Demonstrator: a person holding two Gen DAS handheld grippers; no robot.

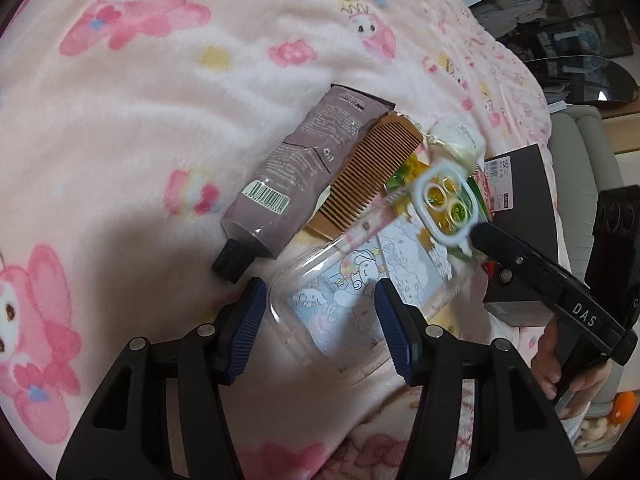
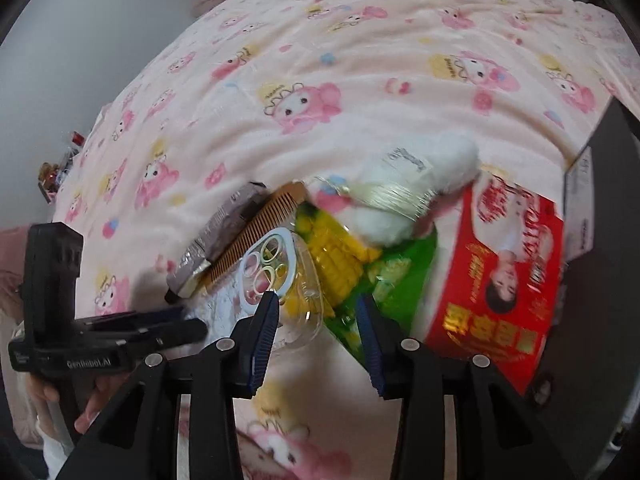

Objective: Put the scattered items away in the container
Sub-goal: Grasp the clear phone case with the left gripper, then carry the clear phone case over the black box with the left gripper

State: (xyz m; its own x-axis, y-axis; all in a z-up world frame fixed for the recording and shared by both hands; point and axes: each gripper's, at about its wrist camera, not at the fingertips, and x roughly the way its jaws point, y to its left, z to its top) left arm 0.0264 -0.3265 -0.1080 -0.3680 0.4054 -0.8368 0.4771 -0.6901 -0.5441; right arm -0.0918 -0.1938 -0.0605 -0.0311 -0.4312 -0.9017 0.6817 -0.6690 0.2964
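Note:
A clear plastic jar (image 1: 328,320) lies on its side on the pink blanket (image 1: 140,120), base towards me. Small coloured rings show in its white-rimmed mouth (image 1: 444,204). My left gripper (image 1: 319,286) stands open over the jar's base, its left pad beside the wall and its right finger crossing in front of it. My right gripper (image 2: 317,298) is open just above the jar (image 2: 304,280) and a green corn packet (image 2: 340,256), with one fingertip (image 1: 478,236) at the white rim. A mauve tube (image 1: 296,168) and a wooden comb (image 1: 368,176) lie to the left.
A white fluffy item (image 2: 420,184) and a red printed packet (image 2: 500,264) lie on the pile. A black box (image 1: 516,184) stands at the right edge of the bed. A cartoon sticker sheet (image 1: 412,264) lies under the jar. A hand (image 1: 556,364) holds the right gripper's handle.

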